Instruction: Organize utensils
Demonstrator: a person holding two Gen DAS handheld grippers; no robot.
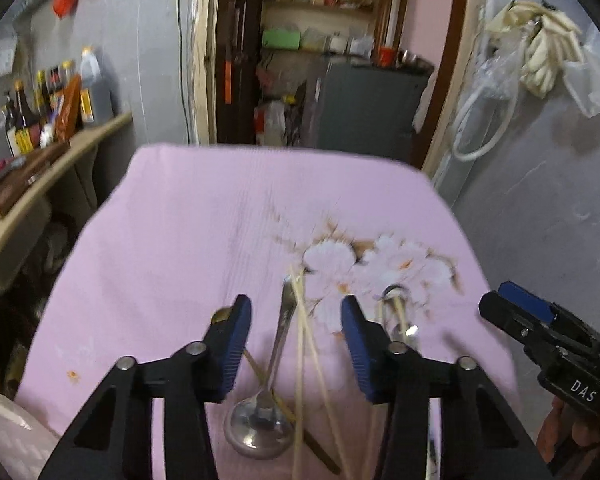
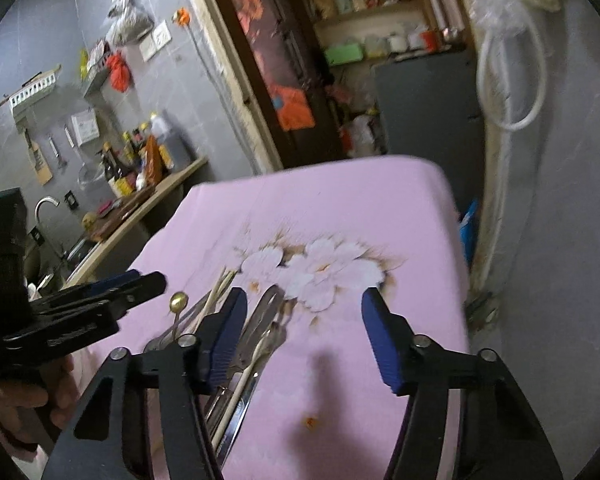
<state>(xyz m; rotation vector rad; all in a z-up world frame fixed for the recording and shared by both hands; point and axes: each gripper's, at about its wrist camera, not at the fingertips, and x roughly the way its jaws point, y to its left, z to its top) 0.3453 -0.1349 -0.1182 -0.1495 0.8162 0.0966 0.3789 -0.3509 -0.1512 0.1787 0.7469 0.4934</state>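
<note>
A heap of utensils lies on the pink flowered tablecloth. In the left wrist view a steel spoon lies between my fingers, crossed by pale chopsticks; another steel piece lies by the right finger. My left gripper is open and empty, just above the heap. In the right wrist view the heap with chopsticks and a small brass spoon lies by my left finger. My right gripper is open and empty over bare cloth. The left gripper also shows in the right wrist view.
A counter with sauce bottles stands to the left of the table. A doorway with shelves and a grey cabinet lies beyond the far edge. A grey wall with hanging bags is close on the right.
</note>
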